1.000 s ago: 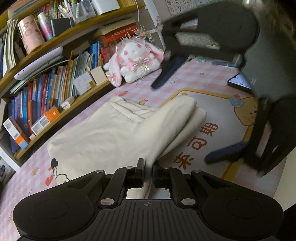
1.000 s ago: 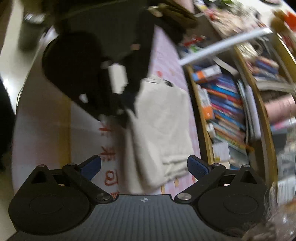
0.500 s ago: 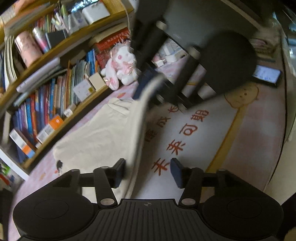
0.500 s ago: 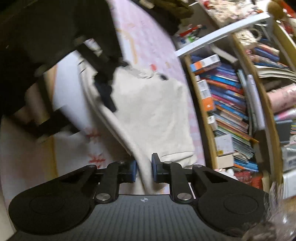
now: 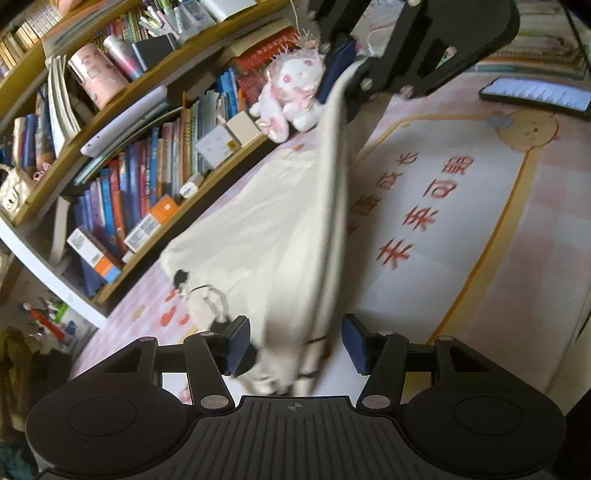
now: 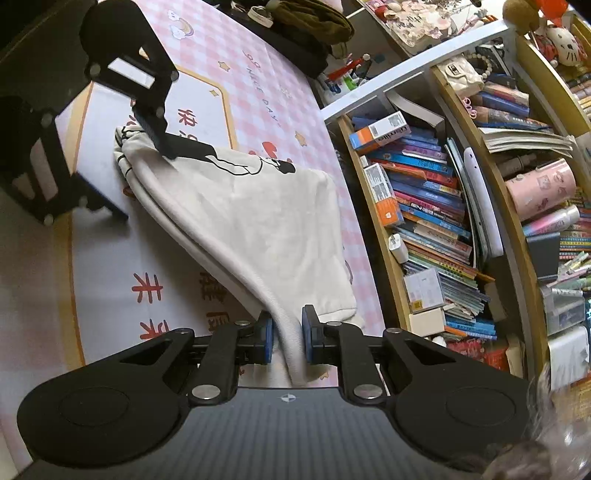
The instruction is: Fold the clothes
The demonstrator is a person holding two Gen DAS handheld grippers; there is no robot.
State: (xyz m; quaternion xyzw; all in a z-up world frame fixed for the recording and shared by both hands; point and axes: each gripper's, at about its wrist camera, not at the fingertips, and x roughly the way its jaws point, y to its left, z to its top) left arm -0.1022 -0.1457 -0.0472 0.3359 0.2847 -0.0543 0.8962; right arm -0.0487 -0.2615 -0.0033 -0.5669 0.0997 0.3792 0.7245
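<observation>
A cream garment (image 5: 258, 221) with a black cartoon print lies on the pink checked desk mat (image 5: 461, 206), beside the bookshelf. My right gripper (image 6: 287, 332) is shut on its thick folded edge and holds that end up off the mat. In the left wrist view the right gripper (image 5: 349, 79) hangs at the top, the cloth stretching down from it. My left gripper (image 5: 295, 345) is open low over the mat. The garment's other end lies loose between its fingers, the pads clear of it. From the right wrist view the left gripper (image 6: 136, 181) straddles the far corner of the garment (image 6: 258, 221).
A curved wooden bookshelf (image 6: 424, 221) packed with books runs along the mat's edge. A white and pink plush rabbit (image 5: 291, 92) sits by the shelf. A phone (image 5: 535, 94) lies at the mat's far right. An olive bag (image 6: 310, 22) sits at the far end.
My left gripper opened and let go of the garment's end. My right gripper shut on the folded edge and lifted it, pulling the cloth taut.
</observation>
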